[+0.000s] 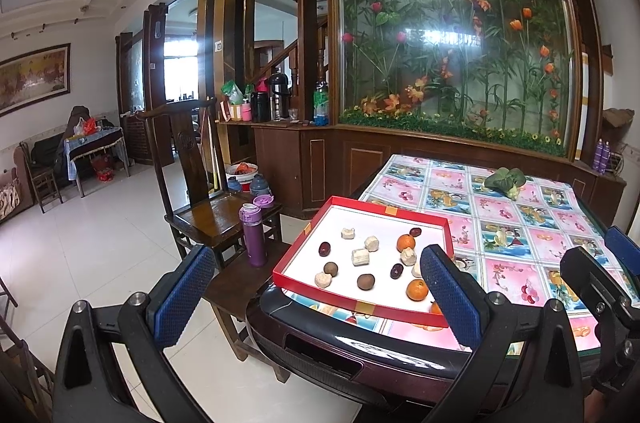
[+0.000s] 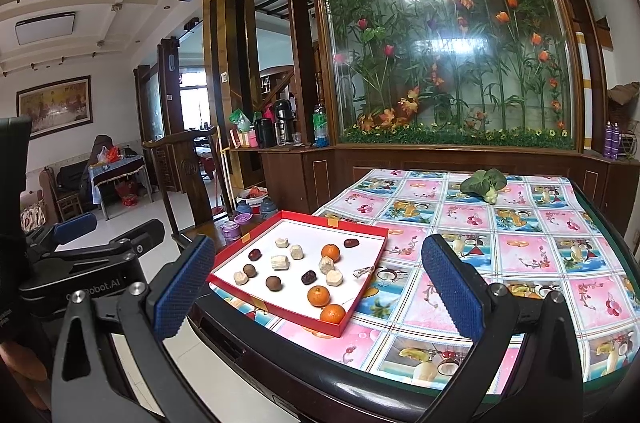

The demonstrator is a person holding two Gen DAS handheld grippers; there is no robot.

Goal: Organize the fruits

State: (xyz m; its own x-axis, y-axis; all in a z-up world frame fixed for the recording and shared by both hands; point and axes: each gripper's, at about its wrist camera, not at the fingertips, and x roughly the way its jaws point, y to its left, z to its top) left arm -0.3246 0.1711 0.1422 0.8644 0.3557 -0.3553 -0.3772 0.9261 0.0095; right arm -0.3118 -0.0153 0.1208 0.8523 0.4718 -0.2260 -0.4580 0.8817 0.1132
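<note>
Oranges point(image 2: 318, 295) sit round in shallow red tray point(image 2: 280, 312).

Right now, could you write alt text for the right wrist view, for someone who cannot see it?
A shallow red tray sits at the corner of a table with a fruit-print cloth, holding three oranges, dark dates, brown round fruits and pale chunks. The right tool hovers open before it, and a leafy green vegetable lies further back.

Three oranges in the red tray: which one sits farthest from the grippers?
The orange beside the dark date near the red tray's far edge; the other two oranges lie by the near corner.
</note>
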